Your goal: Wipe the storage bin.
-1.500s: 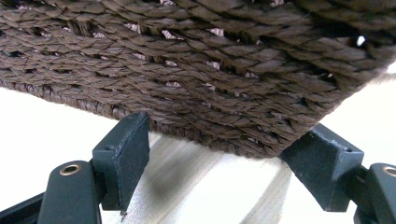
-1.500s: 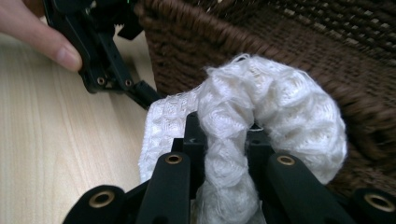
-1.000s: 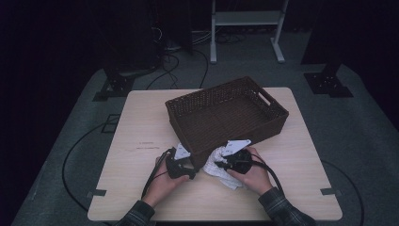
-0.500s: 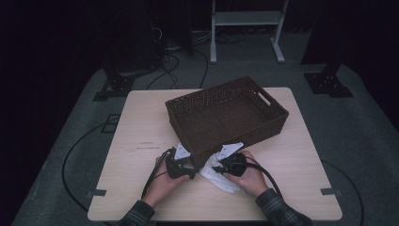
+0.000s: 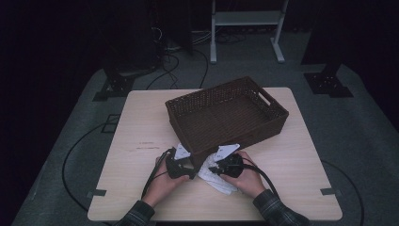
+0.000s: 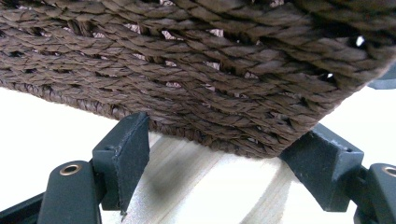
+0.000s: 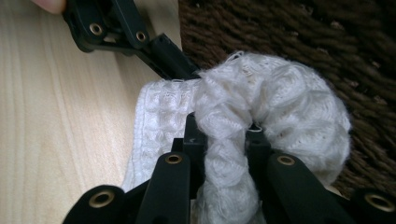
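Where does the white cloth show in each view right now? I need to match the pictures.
High view: the white cloth lies on the table at the basket's near wall, between the two hands.
Left gripper view: not in this picture; the jaws stand apart at the basket's woven wall.
Right gripper view: centre, bunched and pinched between the right gripper jaws.
Shared landmark: the brown woven basket.

high: above, forward-down | gripper views: close — seemingly share basket (image 5: 226,117) wall
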